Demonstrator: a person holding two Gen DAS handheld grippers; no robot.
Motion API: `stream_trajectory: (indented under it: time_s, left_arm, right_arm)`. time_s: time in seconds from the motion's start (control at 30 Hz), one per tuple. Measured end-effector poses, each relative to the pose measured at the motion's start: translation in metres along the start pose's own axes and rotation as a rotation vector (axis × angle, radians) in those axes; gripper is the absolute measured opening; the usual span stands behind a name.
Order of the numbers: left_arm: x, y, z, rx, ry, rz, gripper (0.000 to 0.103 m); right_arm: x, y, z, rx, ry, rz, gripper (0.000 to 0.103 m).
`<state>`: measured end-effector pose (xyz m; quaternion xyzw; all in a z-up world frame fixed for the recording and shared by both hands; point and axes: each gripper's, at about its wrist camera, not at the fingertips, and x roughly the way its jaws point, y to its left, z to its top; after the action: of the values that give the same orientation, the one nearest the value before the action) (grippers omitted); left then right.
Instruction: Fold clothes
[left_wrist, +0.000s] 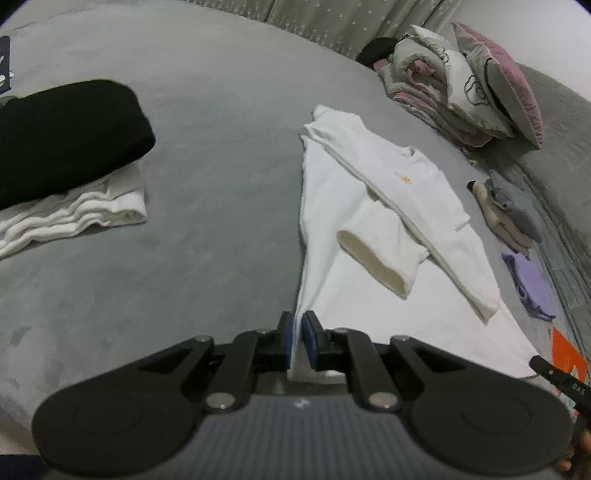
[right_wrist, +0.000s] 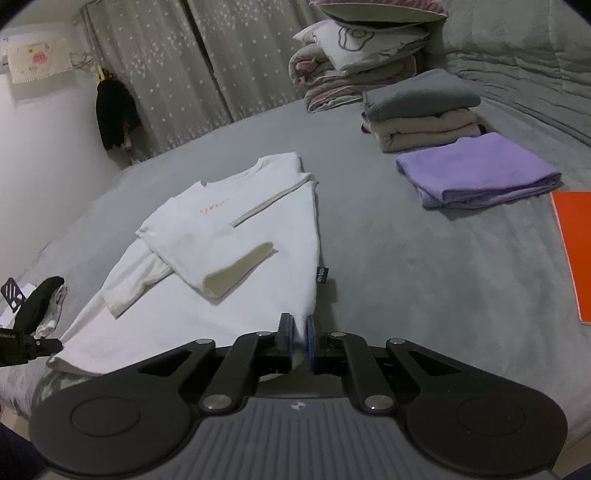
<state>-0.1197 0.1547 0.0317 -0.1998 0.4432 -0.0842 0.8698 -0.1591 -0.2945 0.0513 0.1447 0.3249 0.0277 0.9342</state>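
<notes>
Left wrist: left tongs (left_wrist: 298, 339) clamped on white shirt (left_wrist: 354, 206) hem corner; right tongs (right_wrist: 300, 341) likewise. Lift both evenly, w/ hem taut, fold toward collar.

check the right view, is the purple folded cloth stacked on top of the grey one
No, the purple cloth lies on the bed alone, in front of the grey-topped stack.

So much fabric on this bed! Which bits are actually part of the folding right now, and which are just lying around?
In use:
white T-shirt, sleeves already folded in
left gripper, shut on its hem
right gripper, shut on its hem

Lying about:
purple folded cloth
grey and beige folded stack
black and white folded pile
pillows and bedding
orange sheet
</notes>
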Motion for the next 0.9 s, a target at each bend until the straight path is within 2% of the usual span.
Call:
stream_trajectory:
  time_s: [0.23,0.27,0.3,0.37,0.5,0.53,0.57,0.6,0.63,0.73,0.9]
  left_arm:
    - [-0.006,0.009,0.006,-0.045,-0.024,-0.025,0.008]
    - [-0.006,0.008,0.006,-0.046,-0.02,-0.033,0.013]
    - [-0.005,0.007,0.006,-0.045,-0.015,-0.042,0.024]
    - [-0.003,0.004,0.006,-0.039,-0.006,-0.061,0.034]
    - [0.004,-0.002,0.004,-0.021,0.002,-0.085,0.035]
    - [0.007,-0.005,0.002,-0.003,0.005,-0.073,0.033]
    - [0.011,-0.008,0.0,0.019,0.008,-0.059,0.029]
    - [0.014,-0.011,-0.002,0.04,0.012,-0.044,0.017]
    - [0.018,-0.014,-0.004,0.062,0.015,-0.03,0.01]
    - [0.016,-0.015,-0.005,0.079,0.005,-0.037,0.007]
    - [-0.018,0.002,0.011,-0.026,-0.054,-0.183,0.006]
  right_arm:
    - [0.007,-0.007,-0.001,0.056,0.044,0.03,0.025]
    - [0.008,-0.008,-0.002,0.064,0.052,0.035,0.031]
    - [0.009,-0.009,-0.003,0.07,0.059,0.04,0.033]
    - [0.011,-0.009,-0.004,0.079,0.068,0.042,0.033]
    - [0.014,-0.008,-0.005,0.085,0.078,0.047,0.033]
    - [0.015,-0.007,-0.005,0.083,0.08,0.054,0.032]
    - [0.015,-0.006,-0.006,0.081,0.082,0.061,0.023]
    - [0.017,-0.005,-0.006,0.075,0.089,0.063,0.014]
    - [0.018,-0.003,-0.007,0.068,0.098,0.062,0.013]
    - [0.016,-0.006,-0.006,0.091,0.087,0.069,0.009]
    - [-0.01,-0.017,0.004,0.16,-0.024,0.11,0.008]
